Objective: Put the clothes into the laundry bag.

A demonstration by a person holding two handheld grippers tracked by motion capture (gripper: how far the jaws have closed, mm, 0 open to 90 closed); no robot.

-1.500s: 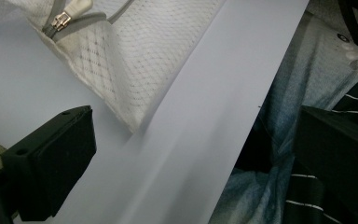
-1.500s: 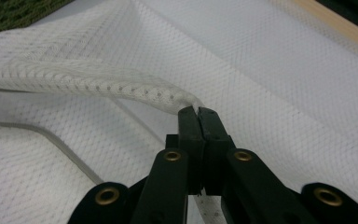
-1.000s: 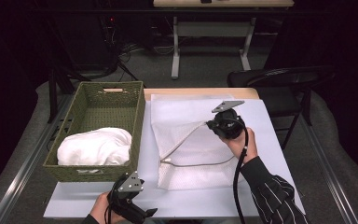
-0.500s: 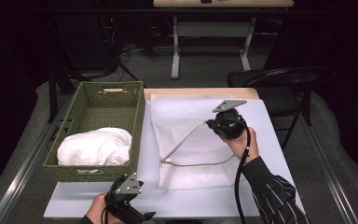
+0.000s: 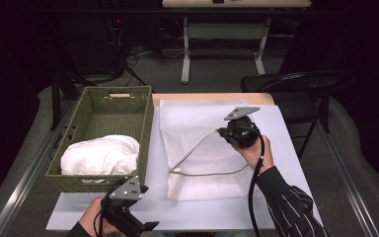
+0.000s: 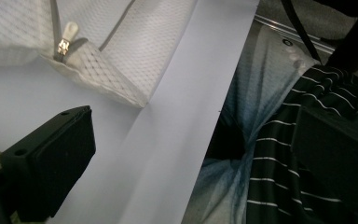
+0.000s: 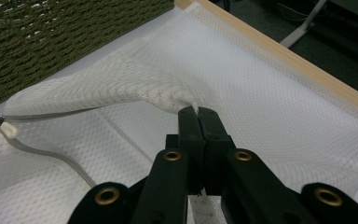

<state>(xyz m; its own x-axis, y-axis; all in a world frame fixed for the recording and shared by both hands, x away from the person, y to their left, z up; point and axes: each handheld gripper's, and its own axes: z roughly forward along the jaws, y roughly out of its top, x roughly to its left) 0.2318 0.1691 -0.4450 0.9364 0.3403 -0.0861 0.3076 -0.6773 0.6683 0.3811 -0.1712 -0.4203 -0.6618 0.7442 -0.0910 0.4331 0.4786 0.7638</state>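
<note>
A white mesh bag [image 5: 192, 123] lies flat on the white table [image 5: 286, 163], its grey zipper open. My right gripper [image 5: 221, 132] is shut on the bag's upper flap and holds it raised, so the mouth gapes; in the right gripper view the jaws [image 7: 196, 112] pinch a fold of mesh [image 7: 121, 84]. My left gripper [image 5: 138, 226] hangs over the table's front edge, left of the bag. Its jaws stand wide open with nothing between them [image 6: 191, 163]. Ahead of them lie the bag's near corner [image 6: 116, 84] and zipper pull [image 6: 65, 42].
A green woven basket [image 5: 148, 128] stands left of the bag and holds a bundle of white cloth [image 5: 98, 154]. A black chair [image 5: 296, 84] sits beyond the table's right side. A striped sleeve [image 6: 307, 140] is close to the left gripper's right.
My left gripper has lifted a little at the front edge and shifted slightly left. The right gripper and the raised flap have stayed put.
</note>
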